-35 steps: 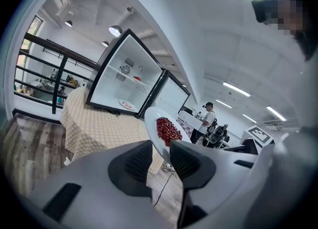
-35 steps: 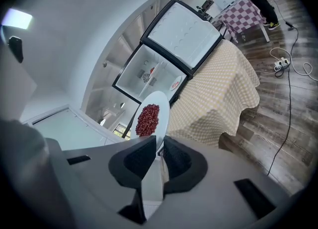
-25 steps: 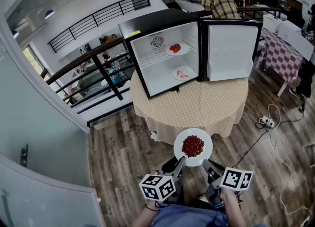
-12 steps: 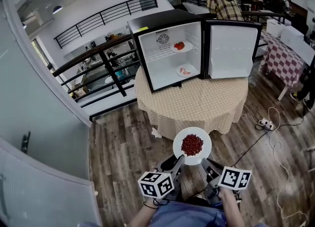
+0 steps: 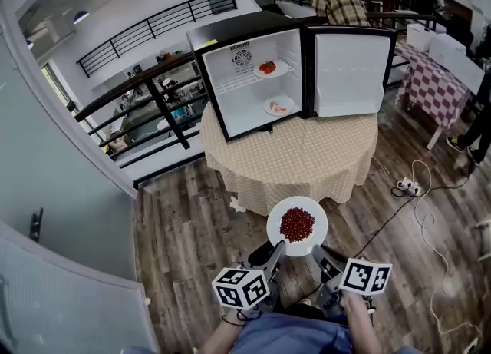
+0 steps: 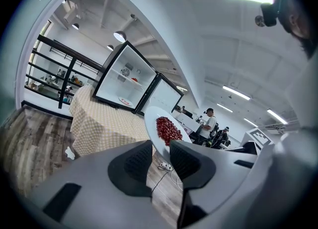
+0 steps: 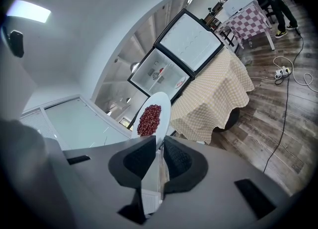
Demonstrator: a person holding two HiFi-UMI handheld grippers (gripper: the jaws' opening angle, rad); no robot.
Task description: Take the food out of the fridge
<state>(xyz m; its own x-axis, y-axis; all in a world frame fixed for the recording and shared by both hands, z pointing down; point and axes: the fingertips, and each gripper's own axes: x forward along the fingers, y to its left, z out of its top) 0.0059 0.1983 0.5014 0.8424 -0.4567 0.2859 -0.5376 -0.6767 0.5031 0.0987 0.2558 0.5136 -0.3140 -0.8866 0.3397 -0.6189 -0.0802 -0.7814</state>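
White china catches the eye first: a round white plate carrying a heap of small dark-red food pieces hangs above the wooden plank floor, clear of the bench. Two claws hold it by its near rim. The left claw has its jaws partly apart, the pads pressed on either face of the plate's edge. The right claw grips the rim the same way, its jaws set narrower.

Beyond the plate stands a round bench draped in a beige checked cloth. On it sits a black mini fridge with its door swung wide open to the right. Inside, an upper shelf holds a small plate of red food, and a second plate of pinkish food rests on the fridge's floor below it.
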